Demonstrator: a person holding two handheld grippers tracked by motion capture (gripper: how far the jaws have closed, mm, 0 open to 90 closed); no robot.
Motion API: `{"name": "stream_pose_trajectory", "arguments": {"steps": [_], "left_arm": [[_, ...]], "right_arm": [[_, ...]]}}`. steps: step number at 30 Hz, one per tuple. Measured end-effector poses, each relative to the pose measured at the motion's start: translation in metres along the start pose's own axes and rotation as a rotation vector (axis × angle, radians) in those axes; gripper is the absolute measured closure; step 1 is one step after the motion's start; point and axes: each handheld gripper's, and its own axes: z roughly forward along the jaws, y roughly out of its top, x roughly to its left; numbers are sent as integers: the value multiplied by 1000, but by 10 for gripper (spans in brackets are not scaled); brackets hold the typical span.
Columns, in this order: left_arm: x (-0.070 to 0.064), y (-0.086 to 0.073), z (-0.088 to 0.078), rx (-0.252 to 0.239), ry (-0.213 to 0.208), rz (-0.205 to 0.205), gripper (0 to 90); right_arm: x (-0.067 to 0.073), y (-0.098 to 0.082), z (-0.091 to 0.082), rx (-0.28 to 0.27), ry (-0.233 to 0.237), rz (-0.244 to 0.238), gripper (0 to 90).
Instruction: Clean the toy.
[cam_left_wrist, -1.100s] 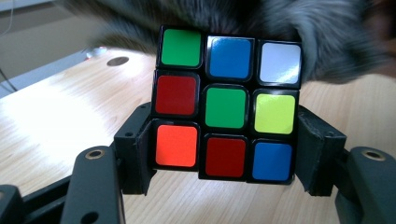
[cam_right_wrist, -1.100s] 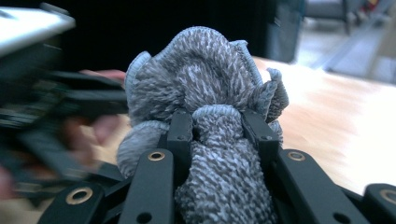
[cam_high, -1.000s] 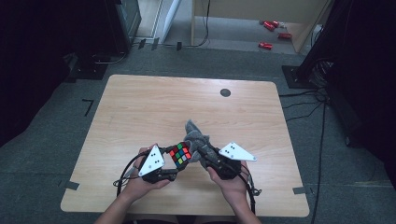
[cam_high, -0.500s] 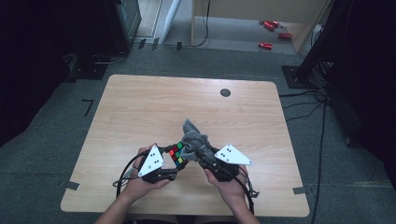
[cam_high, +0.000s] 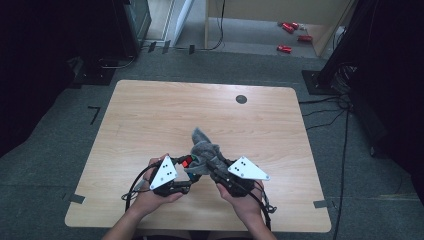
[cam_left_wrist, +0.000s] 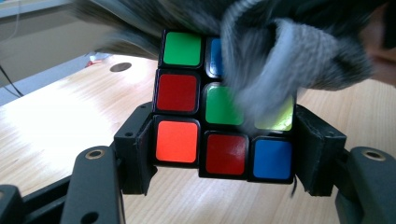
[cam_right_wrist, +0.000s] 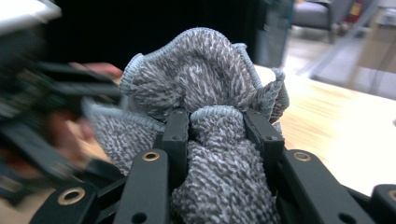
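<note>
Evidently a wipe: left gripper (cam_left_wrist: 219, 154) jaws clamp the puzzle cube (cam_left_wrist: 196, 126) steady near the tabletop's (cam_high: 150, 115) front edge; right gripper (cam_right_wrist: 217, 126) jaws pinch the grey cloth (cam_right_wrist: 205, 79) against it.

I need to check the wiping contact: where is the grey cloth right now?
The grey cloth is bunched between the right gripper's jaws, near the table's front edge, pressed onto the puzzle cube.

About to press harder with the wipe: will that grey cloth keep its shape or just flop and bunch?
The grey cloth will likely flop: it already folds in loose ruffles above the right hand-held gripper. Its fluffy pile probably grips rather than slides. Where it drapes over the cube, it bunches, so expect uneven contact.
</note>
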Motion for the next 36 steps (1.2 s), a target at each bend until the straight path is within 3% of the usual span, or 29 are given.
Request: {"name": "stream_pose_trajectory", "arguments": {"steps": [2,4,7,10,12,13,17,20,24,27,29,32,36], "left_arm": [[3,0,-1,-1,4,-11,343],[4,-1,0,15,3,-5,344],[3,-3,2,26,-3,-4,343],[1,1,1,-1,-27,-16,343],[-1,1,0,3,1,11,343],[-1,1,0,-4,-3,7,343],[2,2,-3,-27,-18,-8,343],[3,0,-1,-11,-17,-1,343],[0,-2,1,-2,-17,8,344],[-3,3,-3,-33,-11,25,343],[-4,4,-7,-64,-9,36,344],[-2,6,-10,-99,-30,22,345],[-1,4,-9,-91,-37,20,345]], "right_arm": [[-7,-3,0,24,-26,16,660],[-8,-1,-2,15,-19,32,659],[3,8,-7,-30,25,-8,656],[15,12,-7,-45,59,-47,653],[15,9,-5,-49,61,-47,652],[12,8,-4,-42,61,-27,653],[-7,0,-1,16,-15,47,654],[-12,3,-5,-3,-22,68,653],[1,12,-10,-51,39,24,650],[11,11,-6,-38,60,-12,646],[5,9,-5,-43,59,24,644],[-14,3,-4,3,5,88,645],[-28,1,-7,10,-21,153,643]]}}
